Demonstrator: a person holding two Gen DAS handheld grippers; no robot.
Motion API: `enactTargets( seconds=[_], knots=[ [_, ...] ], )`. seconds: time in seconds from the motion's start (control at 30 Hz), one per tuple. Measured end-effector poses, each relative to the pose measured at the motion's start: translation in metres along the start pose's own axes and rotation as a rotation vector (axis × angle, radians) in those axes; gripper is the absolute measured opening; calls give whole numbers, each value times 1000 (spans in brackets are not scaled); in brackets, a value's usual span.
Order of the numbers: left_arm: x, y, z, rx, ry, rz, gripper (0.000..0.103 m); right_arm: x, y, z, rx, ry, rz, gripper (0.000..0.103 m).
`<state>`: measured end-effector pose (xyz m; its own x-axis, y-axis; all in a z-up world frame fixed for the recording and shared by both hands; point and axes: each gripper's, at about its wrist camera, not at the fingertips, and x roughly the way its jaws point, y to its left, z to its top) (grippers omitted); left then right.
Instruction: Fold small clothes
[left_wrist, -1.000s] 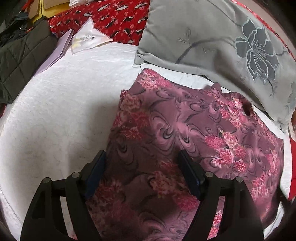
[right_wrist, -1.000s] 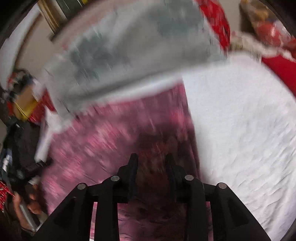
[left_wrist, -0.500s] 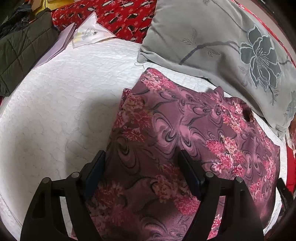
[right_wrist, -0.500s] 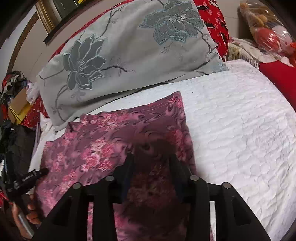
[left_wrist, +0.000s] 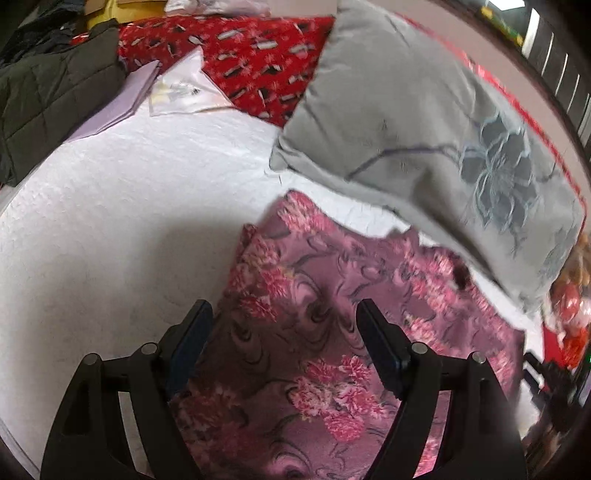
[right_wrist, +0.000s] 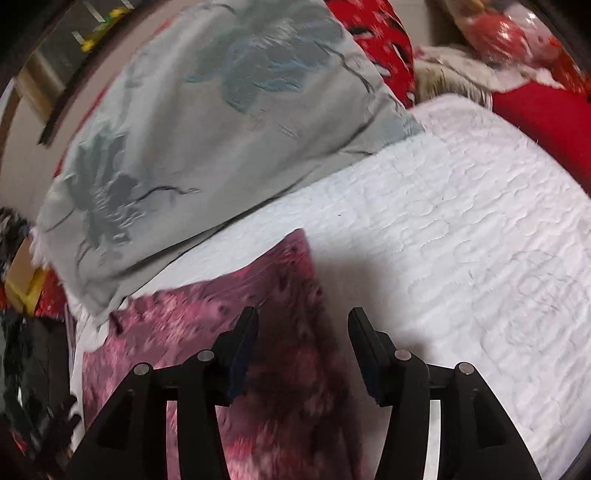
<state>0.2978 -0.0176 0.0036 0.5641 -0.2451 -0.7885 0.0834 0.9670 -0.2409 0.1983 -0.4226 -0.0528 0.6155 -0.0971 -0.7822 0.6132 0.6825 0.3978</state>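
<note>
While blurred, seemingly folded garment (left_wrist: 314, 332).

White quilted bed (left_wrist: 122, 206): floral garment (left_wrist: 325, 332), grey pillow (left_wrist: 424, 122).

Dim indoor light, soft shadows under tools, motion blur, fisheye-warped dark edges.

No text, label, brand or number could be read anywhere; the white paper sheet (left_wrist: 184, 90) lying by the red patterned fabric (left_wrist: 255, 66) carried only blurred, illegible marks.
</note>
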Motion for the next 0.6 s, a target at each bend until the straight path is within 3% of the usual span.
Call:
enactTargets(
  seconds=[0.1, 0.27, 0.37, 0.43, 0.47, 0.5, 0.53, 0.57, 0.6],
  knots=[
    [1, 0, 3, 8, 2, 36, 80, 11, 3, 4, 5, 4, -7, 53],
    [6, 34, 31, -117, 18, 2, 80, 18, 8, 8, -31, 9, 17, 53],
    [39, 39, 54, -119, 162, -62, 80, 20, 10, 8, -65, 2, 25, 53],
    [59, 33, 60, -89, 249, -108, 80, 20, 13, 10, -105, 5, 34, 38],
    [69, 27, 61, -58, 293, -95, 80, 20, 15, 11, -122, 7, 30, 17],
    [70, 22, 61, -34, 299, -76, 80, 18, 16, 12, -135, 3, 24, 8],
    [70, 14, 62, 23, 279, -63, 76, 15, 17, 14, -142, -6, 29, 7],
    [68, 7, 62, 63, 267, -60, 51, 10, 19, 15, -152, -23, 46, 5],
    [65, 0, 64, 99, 263, -65, 35, 2, 21, 17, -156, -48, 69, 5]
  ],
)
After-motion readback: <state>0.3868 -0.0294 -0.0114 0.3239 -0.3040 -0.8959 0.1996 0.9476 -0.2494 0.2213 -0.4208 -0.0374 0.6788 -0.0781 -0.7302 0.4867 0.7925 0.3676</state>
